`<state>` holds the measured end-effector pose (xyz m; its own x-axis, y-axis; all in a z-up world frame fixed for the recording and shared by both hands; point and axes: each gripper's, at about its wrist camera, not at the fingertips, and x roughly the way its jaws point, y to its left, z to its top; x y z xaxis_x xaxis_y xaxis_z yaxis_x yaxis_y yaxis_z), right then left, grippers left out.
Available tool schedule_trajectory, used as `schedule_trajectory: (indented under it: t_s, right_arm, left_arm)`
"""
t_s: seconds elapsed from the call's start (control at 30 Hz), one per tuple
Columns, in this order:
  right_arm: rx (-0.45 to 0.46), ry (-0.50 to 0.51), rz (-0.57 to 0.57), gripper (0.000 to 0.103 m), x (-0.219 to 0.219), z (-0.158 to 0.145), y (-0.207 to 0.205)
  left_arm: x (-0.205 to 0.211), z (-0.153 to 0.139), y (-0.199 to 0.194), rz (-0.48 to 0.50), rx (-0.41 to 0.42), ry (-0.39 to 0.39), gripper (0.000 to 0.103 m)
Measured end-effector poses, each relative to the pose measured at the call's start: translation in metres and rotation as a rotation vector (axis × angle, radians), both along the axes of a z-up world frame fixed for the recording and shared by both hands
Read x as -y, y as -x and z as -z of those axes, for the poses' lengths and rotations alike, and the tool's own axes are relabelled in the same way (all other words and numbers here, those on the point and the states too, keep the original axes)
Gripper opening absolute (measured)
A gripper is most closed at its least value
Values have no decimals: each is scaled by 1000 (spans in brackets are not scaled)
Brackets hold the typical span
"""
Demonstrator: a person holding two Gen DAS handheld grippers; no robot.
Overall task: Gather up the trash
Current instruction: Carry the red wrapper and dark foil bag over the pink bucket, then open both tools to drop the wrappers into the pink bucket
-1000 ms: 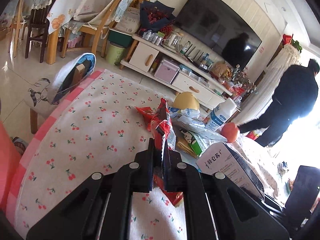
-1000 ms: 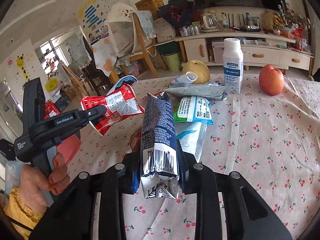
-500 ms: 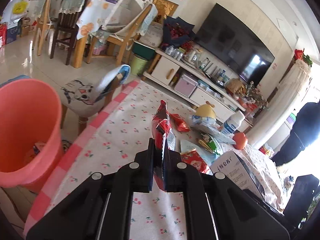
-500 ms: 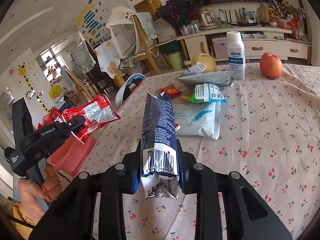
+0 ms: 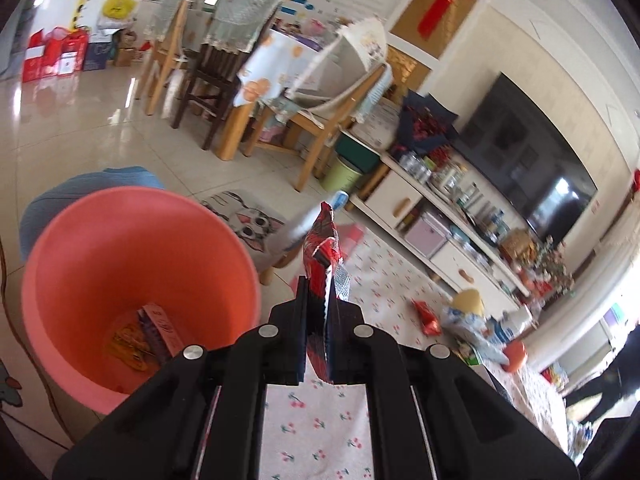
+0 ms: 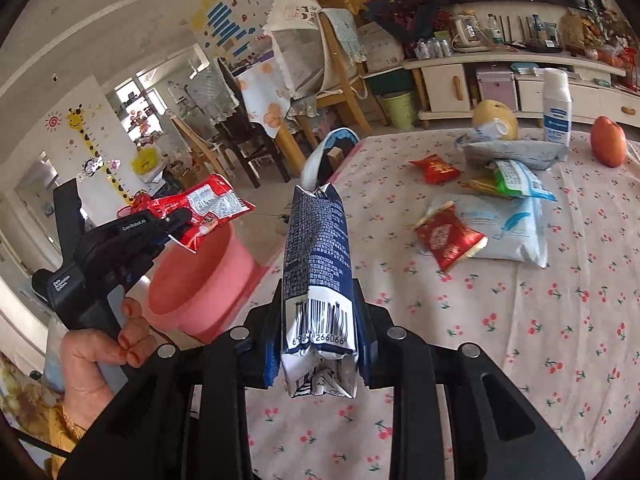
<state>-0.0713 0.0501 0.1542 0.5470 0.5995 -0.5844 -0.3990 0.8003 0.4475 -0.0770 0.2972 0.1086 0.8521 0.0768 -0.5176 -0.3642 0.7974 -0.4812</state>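
The left gripper [image 5: 316, 312] clenches a crinkled red foil snack wrapper [image 5: 322, 252] near the round pink plastic bin [image 5: 80, 248] at the table's left edge. The right gripper [image 6: 320, 336] clenches a dark-blue paper carton [image 6: 316, 240] over the table. Released short of the rim, either could fall outside.

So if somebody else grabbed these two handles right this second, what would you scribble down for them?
Left gripper: shut on a red snack wrapper, held near the pink bucket, not over it as the right wrist view shows.
Right gripper: shut on a dark blue carton, above the table edge.
Done: some wrappers already lie in the bucket's bottom.
Left: drop both held pieces in, then go back for the litter on the cherry-print tablecloth: two small red packets, a white pouch, a green-and-white packet and a grey bag. The apple and white bottle do not look like trash.
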Motion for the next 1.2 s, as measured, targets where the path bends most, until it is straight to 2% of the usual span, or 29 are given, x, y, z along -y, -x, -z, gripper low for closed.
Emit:
schedule_trajectory:
  t_s: [0.17, 0.37, 0.6, 0.7, 0.77, 0.8, 0.83, 0.9, 0.97, 1.03, 1.2]
  right_arm:
    - [6, -26, -82, 31, -53, -14, -15]
    - [6, -21, -197, 31, -127, -23, -31]
    - [-41, 2, -263, 31, -195, -11, -58]
    - [-63, 37, -261, 33, -214, 1, -66]
    - [-71, 29, -253, 56, -215, 8, -68]
    - [-69, 22, -241, 72, -212, 10, -68]
    - [-58, 31, -220, 82, -209, 11, -67]
    - [-26, 59, -200, 83, -201, 11, -62]
    - [-9, 87, -169, 83, -190, 13, -56]
    - [1, 107, -148, 85, -177, 16, -51]
    - [57, 227, -100, 89, -151, 19, -35]
  left_arm:
    - [-35, 0, 10, -124, -5, 31, 8]
    - [-70, 4, 18, -257, -52, 58, 8]
    - [-104, 20, 25, -333, -110, 159, 9]
    - [-112, 27, 27, -354, -130, 175, 12]
    - [-116, 27, 29, -370, -131, 175, 14]
    - [-116, 28, 29, -377, -133, 165, 22]
    - [-115, 26, 29, -386, -137, 144, 35]
    - [-113, 21, 30, -409, -139, 102, 50]
    - [-109, 16, 29, -425, -134, 63, 56]
    - [-103, 12, 29, -428, -133, 21, 69]
    - [-89, 1, 25, -379, -111, -68, 79]
